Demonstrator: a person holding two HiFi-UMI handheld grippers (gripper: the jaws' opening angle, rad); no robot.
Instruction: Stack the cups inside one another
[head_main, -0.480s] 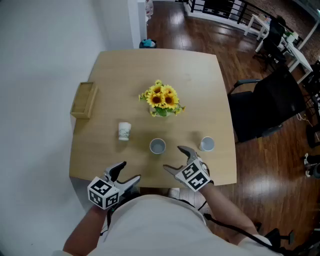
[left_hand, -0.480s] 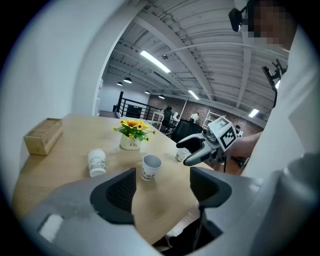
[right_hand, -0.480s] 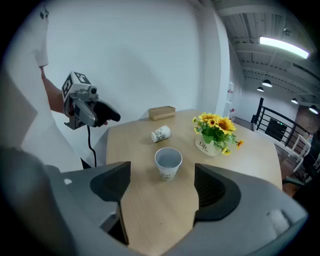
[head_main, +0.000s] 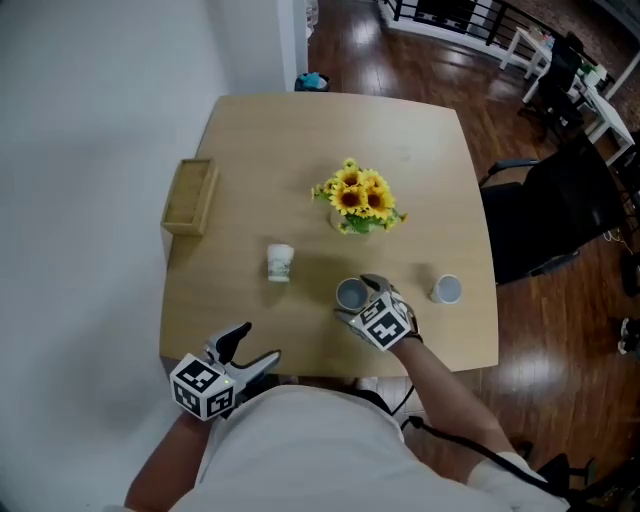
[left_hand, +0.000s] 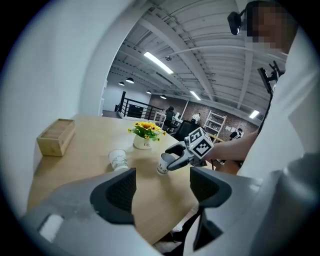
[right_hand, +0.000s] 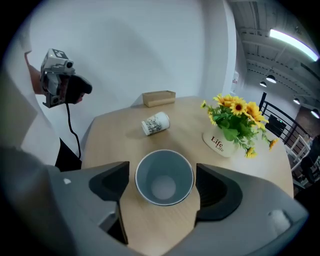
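The right gripper (head_main: 354, 297) is straddling the middle cup (right_hand: 164, 177), jaws apart and not pressing on it. Only the right gripper view is showing its empty grey-blue inside. The left gripper (left_hand: 162, 187) is hovering open and empty at the wooden table (head_main: 300, 150) edge. A printed cup (head_main: 280, 262), possibly inverted, and a third cup (head_main: 446, 289) are standing apart.

Open-plan office: swivel chair (head_main: 548, 212), strip lights (left_hand: 159, 62), shelving (left_hand: 216, 123).
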